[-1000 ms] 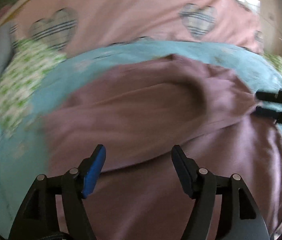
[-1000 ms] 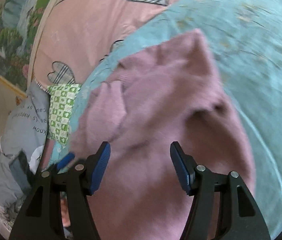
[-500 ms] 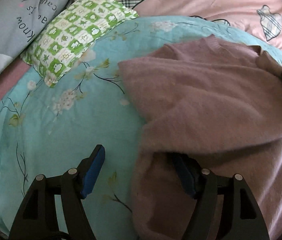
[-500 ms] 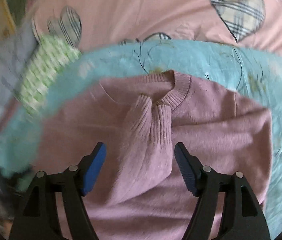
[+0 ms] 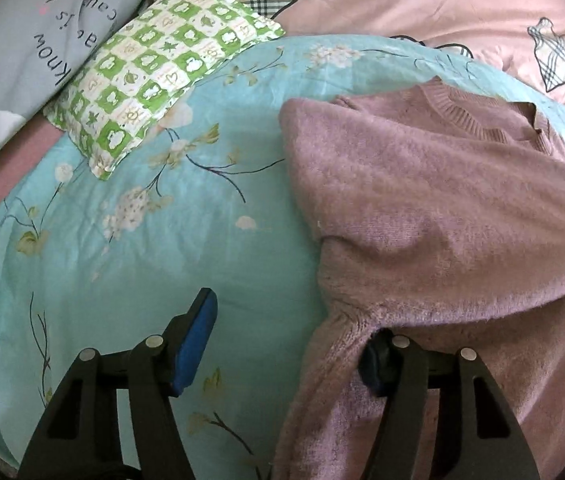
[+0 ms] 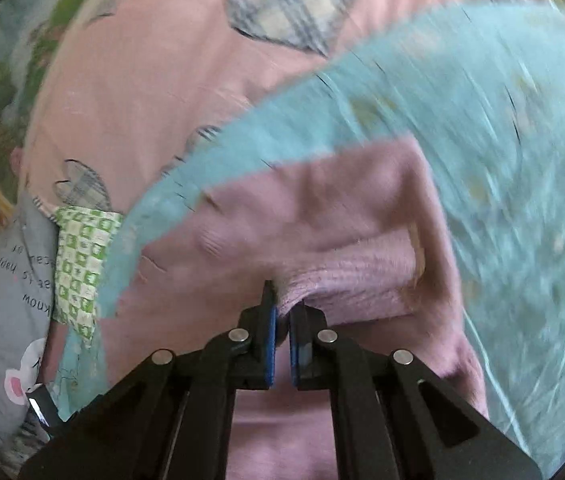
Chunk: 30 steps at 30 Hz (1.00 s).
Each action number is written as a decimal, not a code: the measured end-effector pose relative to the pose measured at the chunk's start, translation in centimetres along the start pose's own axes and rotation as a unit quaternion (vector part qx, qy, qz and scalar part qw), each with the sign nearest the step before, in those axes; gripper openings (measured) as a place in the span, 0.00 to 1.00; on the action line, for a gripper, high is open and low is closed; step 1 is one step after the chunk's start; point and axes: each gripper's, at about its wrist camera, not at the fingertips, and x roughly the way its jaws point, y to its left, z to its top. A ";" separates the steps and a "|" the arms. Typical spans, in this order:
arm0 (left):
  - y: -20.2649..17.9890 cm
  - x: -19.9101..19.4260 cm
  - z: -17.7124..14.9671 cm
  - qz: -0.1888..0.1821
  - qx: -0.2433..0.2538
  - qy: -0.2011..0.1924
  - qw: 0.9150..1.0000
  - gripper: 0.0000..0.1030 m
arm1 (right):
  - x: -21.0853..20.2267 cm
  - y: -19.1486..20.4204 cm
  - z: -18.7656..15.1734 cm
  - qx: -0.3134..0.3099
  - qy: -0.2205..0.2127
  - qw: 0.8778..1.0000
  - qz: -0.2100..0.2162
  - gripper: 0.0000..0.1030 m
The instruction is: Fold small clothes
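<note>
Both tongs lately closing: right tongs point(image 6: 282, 320) now clamped on sweater point(image 6: 346, 280) cuff, left tongs point(image 5: 286, 344) wide.

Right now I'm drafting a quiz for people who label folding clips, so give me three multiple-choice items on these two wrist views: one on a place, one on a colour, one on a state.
1. Where does the green-checked pillow lie?
A. On top of the sweater
B. At the far edge of the blue floral cover, apart from the sweater
C. Between the left gripper's fingers

2. What colour is the sweater?
A. Dusty mauve-pink
B. Navy
C. White

3. How does the right gripper stand?
A. Wide open over bare cover
B. Out of view
C. Shut on a ribbed fold of the sweater

Answers:
1 B: blue floral cover shows between pillow and sweater in the left wrist view.
2 A: the knit is mauve-pink in both views.
3 C: its blue pads pinch ribbed knit, having just closed.
</note>
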 end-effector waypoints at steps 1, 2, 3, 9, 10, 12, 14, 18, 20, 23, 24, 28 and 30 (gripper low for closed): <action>0.2 0.0 0.0 -0.003 -0.004 0.002 1.000 0.62 | 0.4 -0.9 -0.5 0.014 0.006 1.000 0.002 0.06; 0.4 0.0 0.0 -0.007 -0.009 0.004 1.000 0.62 | 0.5 -1.0 -0.7 0.020 0.008 1.000 0.003 0.06; 0.6 0.1 0.0 -0.010 -0.012 0.006 1.000 0.62 | 0.5 -1.3 -0.8 0.027 0.010 1.000 0.010 0.07; 1.8 0.2 0.2 -0.026 -0.038 0.012 0.999 0.62 | -0.5 -0.7 -0.5 0.008 -0.003 1.000 0.000 0.11; 2.1 0.1 0.3 -0.029 -0.046 0.013 0.998 0.62 | -1.0 -0.3 -0.2 -0.002 -0.014 1.000 -0.001 0.09; 2.6 0.4 0.2 -0.044 -0.060 0.021 0.997 0.62 | -2.3 0.9 0.4 -0.024 -0.046 0.999 -0.006 0.06; 2.8 0.7 0.0 -0.050 -0.060 0.025 0.997 0.63 | -2.4 1.0 0.7 -0.031 -0.042 0.998 -0.026 0.06; 2.9 0.7 0.0 -0.058 -0.055 0.032 0.996 0.64 | -0.5 -1.2 0.2 -0.018 0.006 0.998 -0.055 0.06; 3.2 0.7 0.0 -0.071 -0.060 0.041 0.995 0.64 | -0.4 -2.0 -0.3 -0.008 0.013 0.999 -0.052 0.06; 3.8 0.3 -0.4 -0.084 -0.057 0.048 0.994 0.64 | -1.1 -1.9 -0.7 0.000 0.014 0.999 -0.043 0.09; 4.0 0.1 -0.7 -0.086 -0.055 0.050 0.994 0.64 | -1.6 -1.9 -0.8 0.000 0.014 0.999 -0.042 0.09; 4.7 -1.1 -1.9 -0.099 -0.054 0.057 0.992 0.64 | -3.7 -1.4 -1.9 -0.011 0.017 0.999 -0.037 0.12; 4.8 -2.2 -2.7 -0.106 -0.049 0.061 0.991 0.63 | -5.1 -1.0 -2.9 -0.020 0.021 0.999 -0.025 0.21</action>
